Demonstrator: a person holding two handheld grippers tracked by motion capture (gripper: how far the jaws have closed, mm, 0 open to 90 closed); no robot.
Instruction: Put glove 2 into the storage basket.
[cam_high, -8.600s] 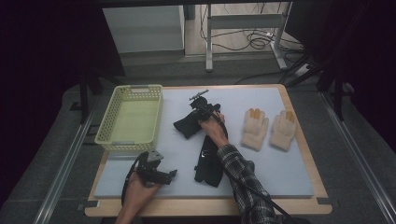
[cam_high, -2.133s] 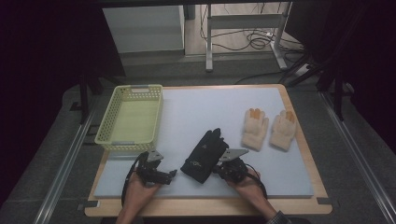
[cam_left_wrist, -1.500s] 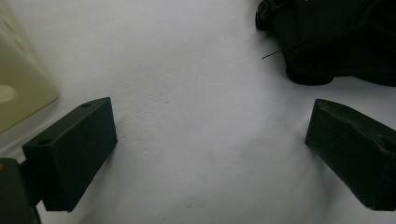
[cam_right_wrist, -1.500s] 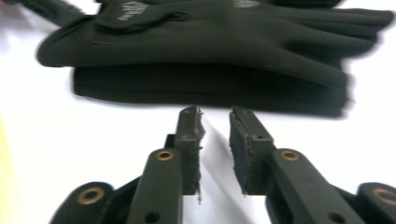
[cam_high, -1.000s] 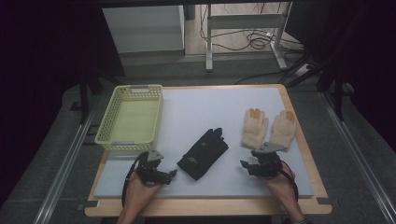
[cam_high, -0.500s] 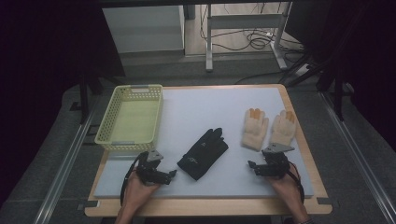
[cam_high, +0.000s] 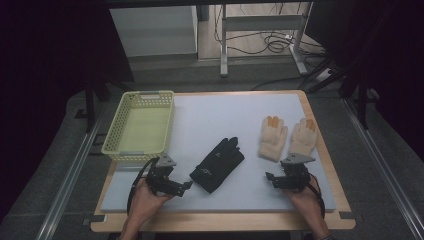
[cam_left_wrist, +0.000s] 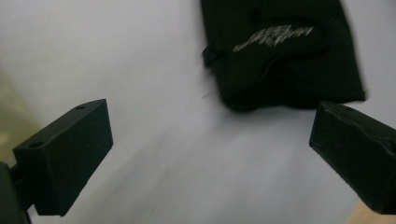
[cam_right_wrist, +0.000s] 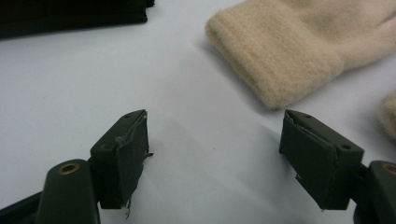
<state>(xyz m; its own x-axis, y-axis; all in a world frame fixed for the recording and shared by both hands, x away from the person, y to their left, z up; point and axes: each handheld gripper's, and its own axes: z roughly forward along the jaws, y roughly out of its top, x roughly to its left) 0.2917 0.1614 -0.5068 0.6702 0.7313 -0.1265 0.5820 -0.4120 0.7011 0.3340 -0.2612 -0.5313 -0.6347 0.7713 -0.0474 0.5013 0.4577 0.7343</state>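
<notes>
A black glove (cam_high: 217, 165) lies in the middle of the white mat, its cuff toward the near edge. My left gripper (cam_high: 186, 185) is just left of that cuff, open and empty. In the left gripper view the wide-set left gripper (cam_left_wrist: 210, 116) frames bare mat, with the black glove's cuff (cam_left_wrist: 285, 51) just ahead. A pair of cream gloves (cam_high: 287, 137) lies at the right. My right gripper (cam_high: 270, 179) sits just below their cuffs. The right gripper (cam_right_wrist: 215, 121) has just been opening, nothing between its jaws, with a cream cuff (cam_right_wrist: 280, 60) ahead.
A yellow mesh basket (cam_high: 114, 146) stands empty at the mat's left back corner. The mat rests on a wooden table (cam_high: 330, 170) whose rim shows at the right and front. A second cream glove (cam_right_wrist: 390, 112) pokes in at the right edge of the right gripper view.
My right gripper has let go of the black glove at the middle and moved right, to below the cream gloves. The left hand has stayed beside the black glove's cuff.
</notes>
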